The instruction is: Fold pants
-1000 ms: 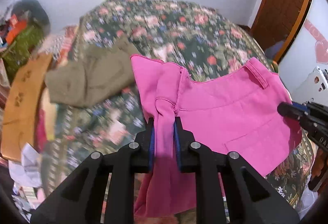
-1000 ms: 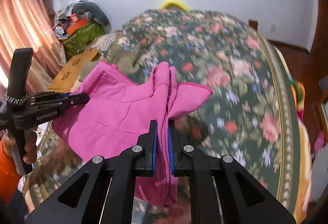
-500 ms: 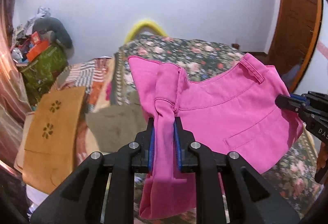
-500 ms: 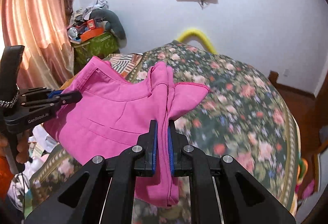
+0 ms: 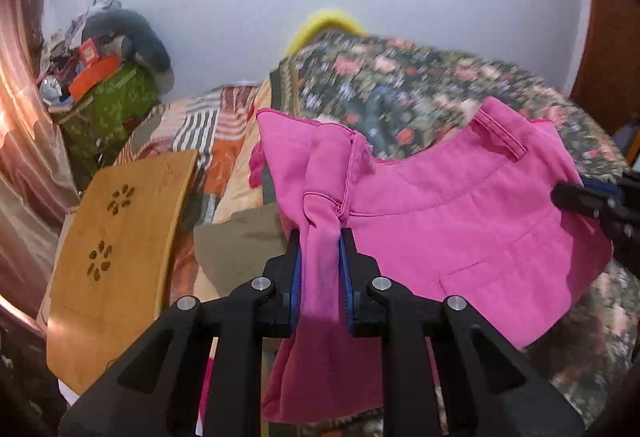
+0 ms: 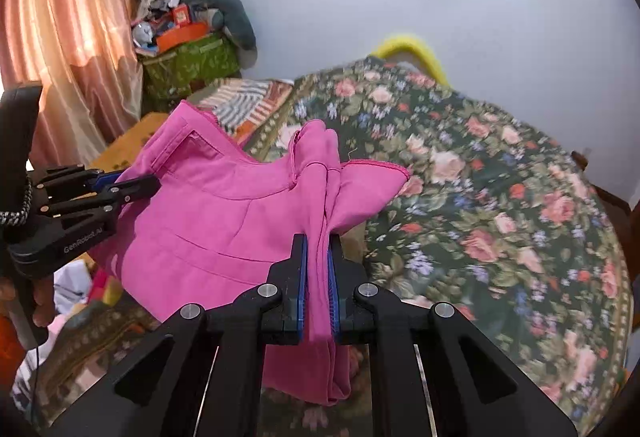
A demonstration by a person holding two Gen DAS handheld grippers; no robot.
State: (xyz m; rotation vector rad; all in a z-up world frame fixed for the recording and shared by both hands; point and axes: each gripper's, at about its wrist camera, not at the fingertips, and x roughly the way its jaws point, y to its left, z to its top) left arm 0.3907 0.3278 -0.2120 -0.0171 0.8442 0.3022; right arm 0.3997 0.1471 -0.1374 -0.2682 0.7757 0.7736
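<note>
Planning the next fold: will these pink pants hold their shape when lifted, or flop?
Probably floppy: the pink pants sag between the left tongs and right tongs and bunch where pinched. Likely light, since two small pinches carry them.

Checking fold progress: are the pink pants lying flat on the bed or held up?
Held up. The pink pants hang bunched between both grippers' fingers, lower fabric dangling above the floral bedspread.

My grippers (image 5: 320, 257) (image 6: 317, 261) are black, with blue pads (image 6: 301, 285), silver screws (image 6: 269, 290) and white lettering on the left one (image 6: 86, 237).
</note>
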